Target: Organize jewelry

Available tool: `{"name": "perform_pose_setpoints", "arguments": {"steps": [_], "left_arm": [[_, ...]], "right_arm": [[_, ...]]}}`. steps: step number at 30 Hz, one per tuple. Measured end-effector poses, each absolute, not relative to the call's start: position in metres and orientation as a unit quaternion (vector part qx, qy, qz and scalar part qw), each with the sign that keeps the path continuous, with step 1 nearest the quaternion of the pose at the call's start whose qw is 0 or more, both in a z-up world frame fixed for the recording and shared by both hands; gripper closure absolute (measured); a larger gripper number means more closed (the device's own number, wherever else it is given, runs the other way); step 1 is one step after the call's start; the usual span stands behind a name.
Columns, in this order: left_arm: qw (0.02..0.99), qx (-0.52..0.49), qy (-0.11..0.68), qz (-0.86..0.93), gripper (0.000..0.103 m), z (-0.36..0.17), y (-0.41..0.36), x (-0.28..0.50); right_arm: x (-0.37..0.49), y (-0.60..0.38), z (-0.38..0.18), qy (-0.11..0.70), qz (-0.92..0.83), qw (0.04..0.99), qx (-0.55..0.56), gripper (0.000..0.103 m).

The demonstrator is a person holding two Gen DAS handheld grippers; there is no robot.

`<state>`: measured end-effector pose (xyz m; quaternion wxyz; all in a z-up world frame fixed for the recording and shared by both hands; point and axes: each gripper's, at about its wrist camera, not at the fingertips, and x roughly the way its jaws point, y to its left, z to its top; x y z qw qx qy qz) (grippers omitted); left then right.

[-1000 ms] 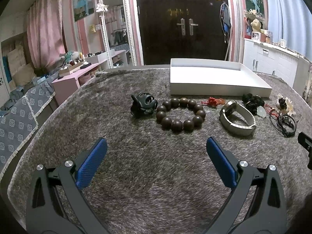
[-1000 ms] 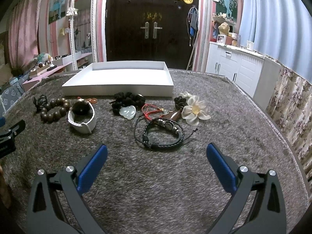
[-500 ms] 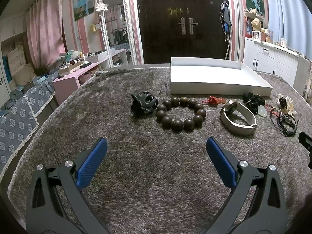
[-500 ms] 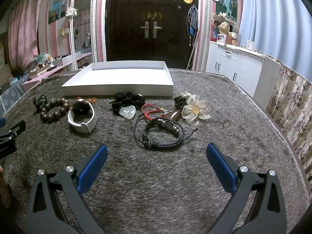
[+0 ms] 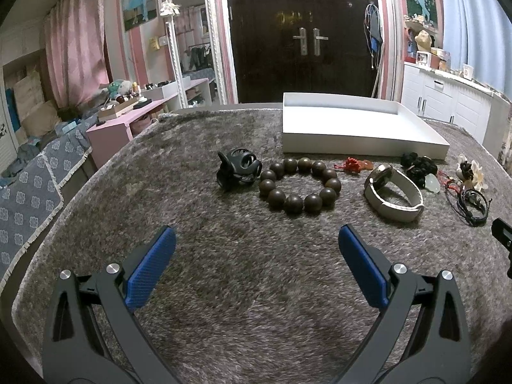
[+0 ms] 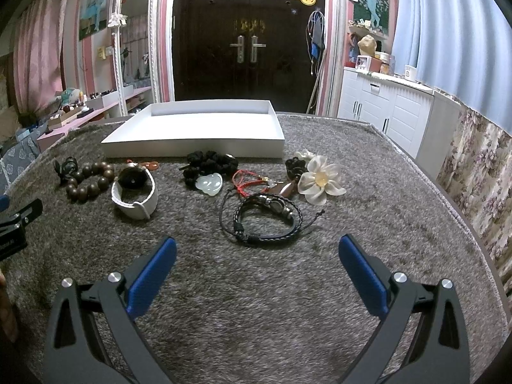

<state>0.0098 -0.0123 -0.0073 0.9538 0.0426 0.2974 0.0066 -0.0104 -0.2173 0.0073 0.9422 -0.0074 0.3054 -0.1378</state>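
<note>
Jewelry lies in a row on a grey furry table cover in front of a white tray (image 5: pixel 361 145) (image 6: pixel 195 147). From the left: a black hair claw (image 5: pixel 238 172), a dark wooden bead bracelet (image 5: pixel 300 185) (image 6: pixel 86 180), a small red knot charm (image 5: pixel 352 164), a white-strapped watch (image 5: pixel 393 196) (image 6: pixel 134 192), a black cord with a pale jade pendant (image 6: pixel 209 184), a red string bracelet (image 6: pixel 246 184), a black braided bracelet (image 6: pixel 268 219) and a cream flower clip (image 6: pixel 320 179). My left gripper (image 5: pixel 256 256) is open and empty, short of the beads. My right gripper (image 6: pixel 256 259) is open and empty, short of the braided bracelet.
The table's right edge (image 6: pixel 464 211) curves close to a floral curtain. A pink shelf (image 5: pixel 128 121) and a patterned cloth (image 5: pixel 28 188) lie beyond the left edge. White cabinets (image 6: pixel 384 108) and a dark door (image 6: pixel 246 41) stand behind. The left gripper shows at the right wrist view's left edge (image 6: pixel 16 224).
The left wrist view has drifted slightly, so the jewelry sits a little lower and nearer. The right gripper has barely moved. Both stay open.
</note>
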Motion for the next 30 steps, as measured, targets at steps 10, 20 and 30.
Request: {"name": "perform_pose_setpoints", "arguments": {"steps": [10,20,30], "left_arm": [[0.954,0.034,0.298,0.000,0.003,-0.007,-0.009,0.009],[0.955,0.009,0.297,-0.017,0.003,0.014,-0.006,0.013],[0.947,0.010,0.314,-0.071,0.003,0.030,-0.045,0.042]], "right_arm": [[-0.008,-0.226,0.006,0.314,-0.128,0.941,0.015,0.002],[0.000,-0.269,0.018,0.320,-0.140,0.936,0.036,0.002],[0.040,-0.300,0.014,0.361,-0.105,0.926,0.041,0.032]]}}
